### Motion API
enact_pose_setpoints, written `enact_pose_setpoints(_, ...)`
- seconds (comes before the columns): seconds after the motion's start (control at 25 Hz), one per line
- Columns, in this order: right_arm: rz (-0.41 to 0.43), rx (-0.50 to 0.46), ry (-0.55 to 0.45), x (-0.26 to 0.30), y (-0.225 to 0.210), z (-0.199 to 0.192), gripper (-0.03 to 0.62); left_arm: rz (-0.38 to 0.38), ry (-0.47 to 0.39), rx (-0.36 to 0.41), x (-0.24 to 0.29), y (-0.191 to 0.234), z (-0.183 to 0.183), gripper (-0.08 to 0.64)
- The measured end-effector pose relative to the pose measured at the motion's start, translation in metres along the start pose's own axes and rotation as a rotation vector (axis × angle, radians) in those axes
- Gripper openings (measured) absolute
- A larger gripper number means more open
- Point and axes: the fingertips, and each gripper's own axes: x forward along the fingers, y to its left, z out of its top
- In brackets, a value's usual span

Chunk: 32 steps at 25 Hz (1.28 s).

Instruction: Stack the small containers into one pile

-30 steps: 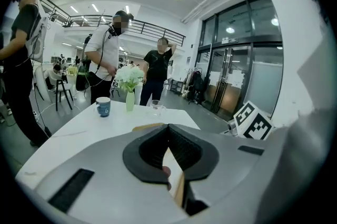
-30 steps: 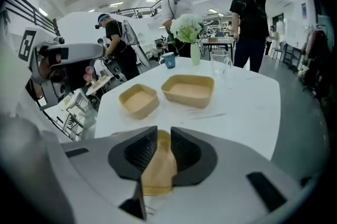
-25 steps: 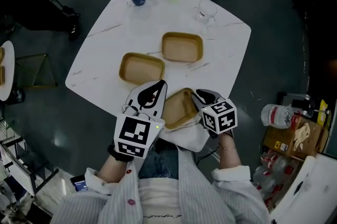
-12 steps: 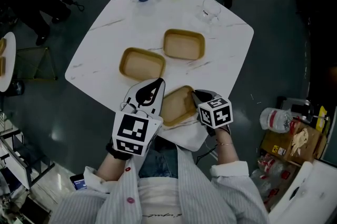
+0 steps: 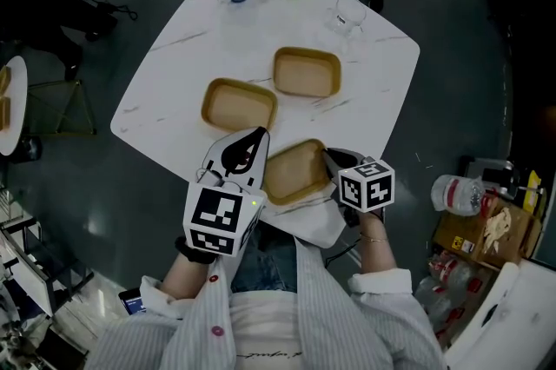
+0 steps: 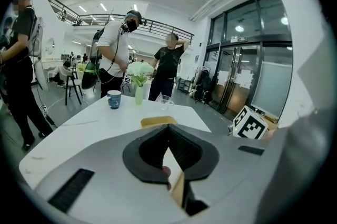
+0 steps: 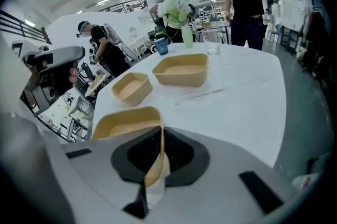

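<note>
Jaws of the right gripper [image 7: 154, 162] have just been closing and now pinch the right wall of the nearest container [image 5: 295, 171]. The left gripper [image 6: 171, 165] looks clamped on its opposite rim. It is a tan, matte, thin-walled tray with rounded corners, probably light and slightly flexible, so gentle rim grips suit it. Beyond it on the white marbled table [image 5: 373, 99] sit a second container [image 5: 239, 105] and a third container [image 5: 307, 71].
</note>
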Motion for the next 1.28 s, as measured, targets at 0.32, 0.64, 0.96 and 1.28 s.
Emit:
enact_pose_setpoints(0.32,0.020,0.092,-0.067,-0.013,0.027,0.019,0.023,-0.024,-0.019,-0.001,-0.001,0.034,0.015,0.017)
enact_pose_setpoints(0.64,-0.011,0.211,-0.180,-0.013,0.061,0.068,0.023,-0.056,-0.027,0.021,-0.003,0.089,0.042,0.017)
enact_pose_setpoints(0.96,-0.066,0.334,-0.240,0.020,0.080,0.110,0.023,-0.108,-0.014,0.064,0.010,0.141,0.067,0.017)
enact_pose_setpoints(1.28,-0.158,0.498,-0.279,0.054,0.076,0.122,0.023,-0.154,0.020,0.099,0.028,0.180,0.073,0.017)
